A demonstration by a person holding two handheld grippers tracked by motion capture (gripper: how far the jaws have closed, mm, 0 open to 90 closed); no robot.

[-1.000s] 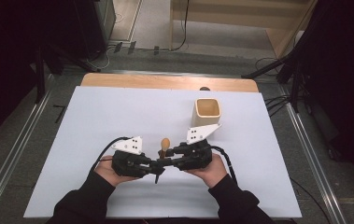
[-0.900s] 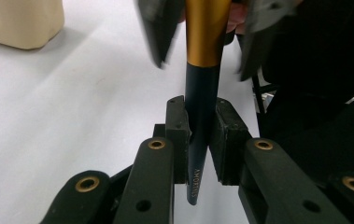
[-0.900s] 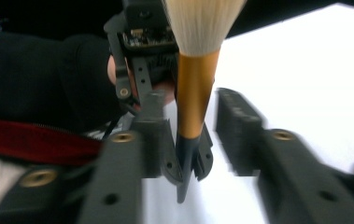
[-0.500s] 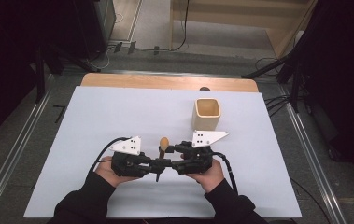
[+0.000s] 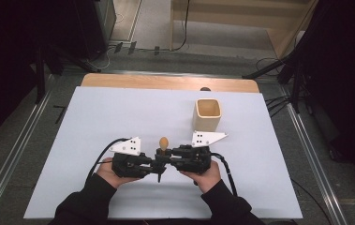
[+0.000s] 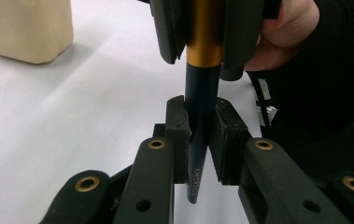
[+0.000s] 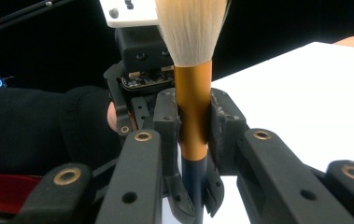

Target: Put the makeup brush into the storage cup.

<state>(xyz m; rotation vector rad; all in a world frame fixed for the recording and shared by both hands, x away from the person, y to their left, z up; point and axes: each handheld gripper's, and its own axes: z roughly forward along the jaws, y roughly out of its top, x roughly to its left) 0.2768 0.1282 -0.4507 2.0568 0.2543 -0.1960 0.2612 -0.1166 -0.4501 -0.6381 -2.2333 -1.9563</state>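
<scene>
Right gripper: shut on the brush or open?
Shut on it: the right gripper pads clamp the brush at its gold ferrule, having just closed.

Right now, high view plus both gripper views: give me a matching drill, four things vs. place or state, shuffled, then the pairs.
Things:
1. left gripper
2. right gripper
3. brush bristles
4. wooden cup

States:
A. standing upright on the white table, empty-looking
B. shut on the dark lower handle
C. pale, fanned out above the gold ferrule
D. shut on the gold ferrule

Pairs: 1-B, 2-D, 3-C, 4-A
</scene>
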